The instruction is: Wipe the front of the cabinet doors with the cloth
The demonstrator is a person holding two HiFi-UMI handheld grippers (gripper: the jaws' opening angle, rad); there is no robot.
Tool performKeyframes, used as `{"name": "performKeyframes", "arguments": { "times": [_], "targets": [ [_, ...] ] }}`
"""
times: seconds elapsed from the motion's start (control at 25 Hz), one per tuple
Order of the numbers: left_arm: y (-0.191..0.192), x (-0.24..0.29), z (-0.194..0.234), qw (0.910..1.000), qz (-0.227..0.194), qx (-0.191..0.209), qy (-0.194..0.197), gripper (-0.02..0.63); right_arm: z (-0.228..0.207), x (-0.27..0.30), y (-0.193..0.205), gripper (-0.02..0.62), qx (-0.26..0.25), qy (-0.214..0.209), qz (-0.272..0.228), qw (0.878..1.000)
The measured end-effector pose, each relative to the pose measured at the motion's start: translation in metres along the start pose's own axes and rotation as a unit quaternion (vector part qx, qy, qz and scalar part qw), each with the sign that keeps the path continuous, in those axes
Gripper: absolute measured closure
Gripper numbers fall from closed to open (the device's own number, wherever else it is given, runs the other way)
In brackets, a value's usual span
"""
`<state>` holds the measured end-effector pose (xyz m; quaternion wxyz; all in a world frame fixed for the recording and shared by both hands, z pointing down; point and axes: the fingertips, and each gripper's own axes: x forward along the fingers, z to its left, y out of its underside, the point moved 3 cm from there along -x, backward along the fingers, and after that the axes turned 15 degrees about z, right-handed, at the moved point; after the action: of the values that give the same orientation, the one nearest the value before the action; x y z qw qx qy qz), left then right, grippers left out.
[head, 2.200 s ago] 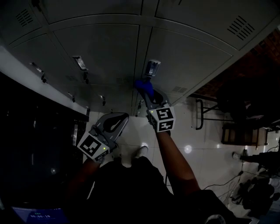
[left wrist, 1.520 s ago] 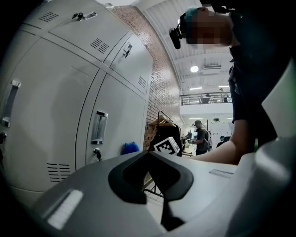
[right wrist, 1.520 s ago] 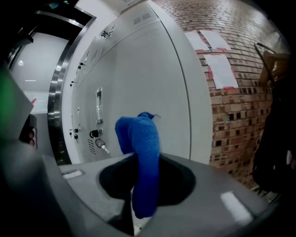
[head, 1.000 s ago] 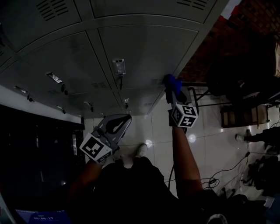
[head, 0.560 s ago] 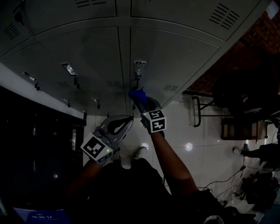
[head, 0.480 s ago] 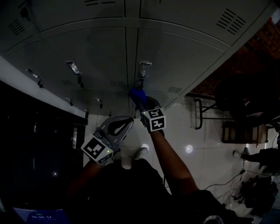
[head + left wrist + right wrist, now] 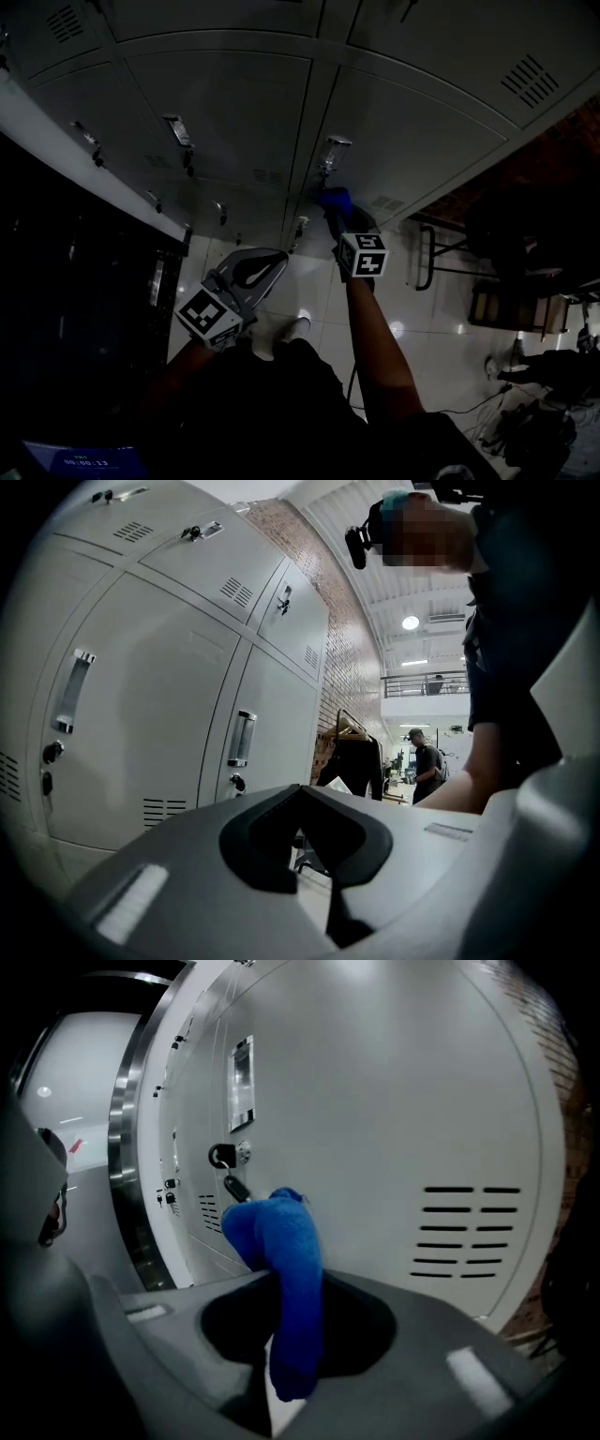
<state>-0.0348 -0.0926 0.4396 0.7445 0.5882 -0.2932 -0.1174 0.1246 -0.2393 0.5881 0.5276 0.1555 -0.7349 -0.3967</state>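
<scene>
I've got right gripper (image 7: 339, 217) clamped on blue cloth (image 7: 334, 198), cloth at cabinet door (image 7: 422, 131), left gripper (image 7: 277, 255) closed, empty

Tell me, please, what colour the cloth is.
The cloth is bright blue, clearest in the right gripper view.

Right tool (image 7: 336, 210) holding blue cloth (image 7: 334, 198) against grey cabinet door (image 7: 422, 122), left tool (image 7: 278, 256) lower, apart

Blue cloth (image 7: 291, 1279), pale grey cabinet doors (image 7: 234, 103), black-and-white checked marker cube (image 7: 364, 255)
</scene>
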Motion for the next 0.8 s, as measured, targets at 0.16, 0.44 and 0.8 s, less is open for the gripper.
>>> {"name": "performKeyframes", "arguments": {
  "times": [0.16,0.44,0.8],
  "targets": [
    [-0.005,0.017,-0.010,0.9999,0.000,0.002,0.017,0.606,-0.045,-0.029,0.011,0.511,0.041,0.033,-0.013,0.999],
    [-0.014,0.048,-0.032,0.9992,0.006,0.012,0.037,0.606,-0.134,-0.077,0.037,0.511,0.091,0.102,-0.026,0.990],
    [-0.015,0.053,-0.042,0.9994,0.013,0.020,0.025,0.606,-0.136,-0.146,0.014,0.511,0.036,0.086,-0.110,0.989]
  ]
}}
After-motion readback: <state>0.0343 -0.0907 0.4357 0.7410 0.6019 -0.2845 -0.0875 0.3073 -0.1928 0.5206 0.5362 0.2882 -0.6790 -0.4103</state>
